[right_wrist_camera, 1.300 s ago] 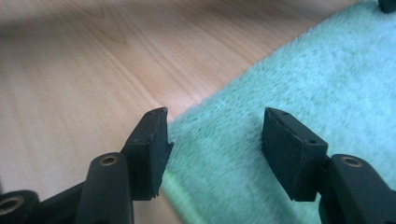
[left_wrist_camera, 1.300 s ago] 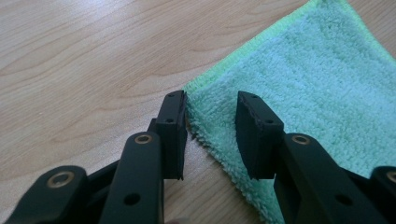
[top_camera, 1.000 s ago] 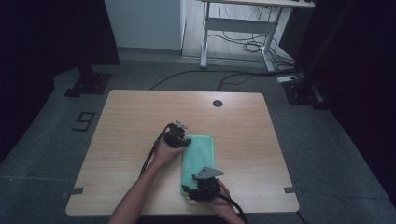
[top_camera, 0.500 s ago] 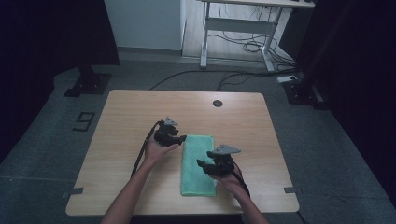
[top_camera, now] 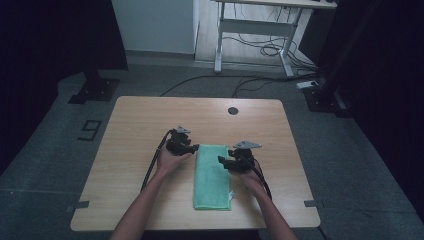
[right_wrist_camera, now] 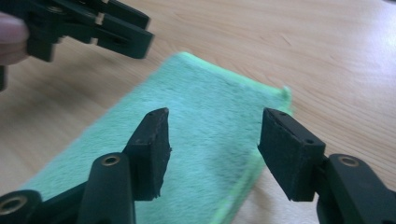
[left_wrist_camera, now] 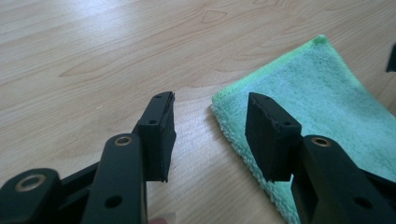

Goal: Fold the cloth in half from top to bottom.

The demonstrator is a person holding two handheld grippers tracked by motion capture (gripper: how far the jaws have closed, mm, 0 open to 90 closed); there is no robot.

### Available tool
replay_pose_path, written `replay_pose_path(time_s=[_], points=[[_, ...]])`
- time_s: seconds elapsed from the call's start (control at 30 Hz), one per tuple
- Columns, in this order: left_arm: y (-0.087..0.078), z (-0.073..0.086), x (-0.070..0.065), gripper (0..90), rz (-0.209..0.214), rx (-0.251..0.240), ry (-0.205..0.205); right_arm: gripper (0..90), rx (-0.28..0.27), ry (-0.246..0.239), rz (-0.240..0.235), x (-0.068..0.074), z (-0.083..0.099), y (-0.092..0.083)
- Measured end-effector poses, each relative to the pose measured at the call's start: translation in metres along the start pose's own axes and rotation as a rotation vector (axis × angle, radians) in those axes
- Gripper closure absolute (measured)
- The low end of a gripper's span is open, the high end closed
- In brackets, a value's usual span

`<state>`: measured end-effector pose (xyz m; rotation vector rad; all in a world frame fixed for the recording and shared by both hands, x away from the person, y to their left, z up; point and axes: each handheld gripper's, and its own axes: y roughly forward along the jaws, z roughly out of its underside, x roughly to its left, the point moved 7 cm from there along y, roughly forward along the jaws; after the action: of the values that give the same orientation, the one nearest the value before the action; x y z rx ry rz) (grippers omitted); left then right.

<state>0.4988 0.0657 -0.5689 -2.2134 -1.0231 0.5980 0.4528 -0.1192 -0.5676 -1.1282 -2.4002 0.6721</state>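
Observation:
A green towel (top_camera: 212, 175) lies folded into a long strip on the wooden table (top_camera: 150, 120), its short end pointing away from me. My left gripper (top_camera: 194, 147) hovers at the towel's far left corner. Its jaws (left_wrist_camera: 210, 100) have just been closing but stand open, with bare table and the towel's edge (left_wrist_camera: 322, 88) between them. My right gripper (top_camera: 221, 161) is at the towel's right edge, pointing left over the cloth (right_wrist_camera: 205, 121). Its jaws (right_wrist_camera: 215, 114) have closed a little and stay open above the towel, holding nothing. The left gripper (right_wrist_camera: 126, 32) shows beyond them.
A small round hole (top_camera: 233, 110) sits near the table's far edge. Behind the table stand a white desk frame (top_camera: 255, 30) with cables on the floor and black stand bases (top_camera: 92, 90). Bare wood lies on both sides of the towel.
My right gripper has travelled from the towel's near end up along its right side towards the far end. The left gripper shifted slightly left at the far corner.

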Motion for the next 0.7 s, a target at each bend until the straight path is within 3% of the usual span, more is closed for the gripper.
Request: replay_pose_path(time_s=[0.07,0.33,0.6,0.7], points=[[0.003,0.0,0.0,53.4,-0.007,0.001,-0.003,44.3,0.009,-0.011,0.021,-0.006,-0.001,0.003],[0.016,-0.003,0.0,55.7,-0.013,0.006,-0.015,55.4,-0.031,0.03,0.043,-0.027,-0.017,0.012],[0.025,-0.004,-0.002,58.9,-0.042,0.03,0.013,64.6,0.033,0.031,0.087,-0.044,-0.013,0.037],[0.027,-0.003,-0.001,59.4,-0.044,0.036,0.011,68.7,0.033,0.038,0.115,-0.049,-0.012,0.041]])
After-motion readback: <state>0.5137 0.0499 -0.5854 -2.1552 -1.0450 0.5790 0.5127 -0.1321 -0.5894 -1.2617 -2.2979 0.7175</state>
